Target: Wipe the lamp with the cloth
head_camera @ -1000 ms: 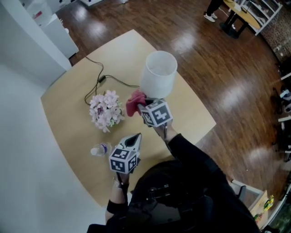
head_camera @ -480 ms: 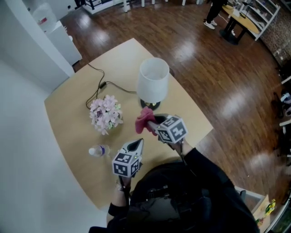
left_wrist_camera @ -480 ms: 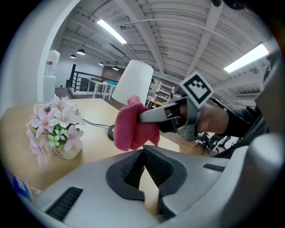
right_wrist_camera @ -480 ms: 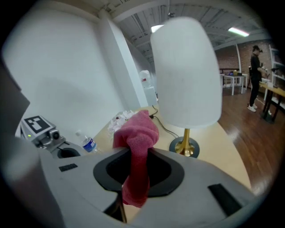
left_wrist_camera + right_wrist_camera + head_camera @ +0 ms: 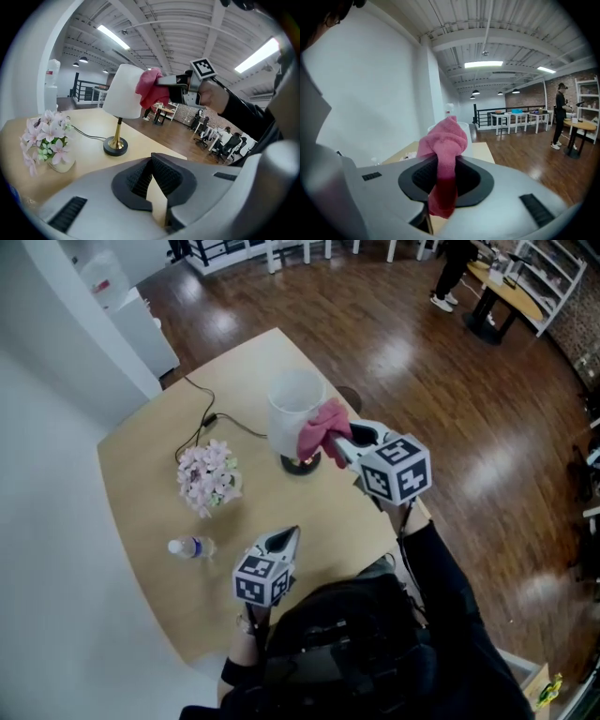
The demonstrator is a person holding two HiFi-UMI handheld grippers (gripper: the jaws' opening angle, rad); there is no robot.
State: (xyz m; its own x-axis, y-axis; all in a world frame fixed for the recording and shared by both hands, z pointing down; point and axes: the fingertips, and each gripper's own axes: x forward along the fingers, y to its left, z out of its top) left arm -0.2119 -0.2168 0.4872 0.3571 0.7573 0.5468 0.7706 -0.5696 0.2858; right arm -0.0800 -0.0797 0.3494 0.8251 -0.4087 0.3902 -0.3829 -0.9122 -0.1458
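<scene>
The lamp (image 5: pixel 292 409) has a white shade and a gold stem on a dark round base (image 5: pixel 300 465); it stands mid-table. My right gripper (image 5: pixel 342 442) is shut on a pink cloth (image 5: pixel 322 427), held up at the shade's right side. In the left gripper view the cloth (image 5: pixel 151 88) overlaps the edge of the shade (image 5: pixel 122 91), apparently touching it. The right gripper view shows the cloth (image 5: pixel 444 140) bunched between the jaws. My left gripper (image 5: pixel 284 540) hovers over the table's near part, shut and holding nothing (image 5: pixel 151 164).
A vase of pale pink flowers (image 5: pixel 208 479) stands left of the lamp, with a small water bottle (image 5: pixel 190 547) nearer me. The lamp's black cord (image 5: pixel 208 418) runs to the far left. The table (image 5: pixel 141 512) stands on a wooden floor, against a white wall.
My right gripper has carried the cloth up from near the lamp's base to the right side of the shade. The left gripper has shifted slightly, still shut.
</scene>
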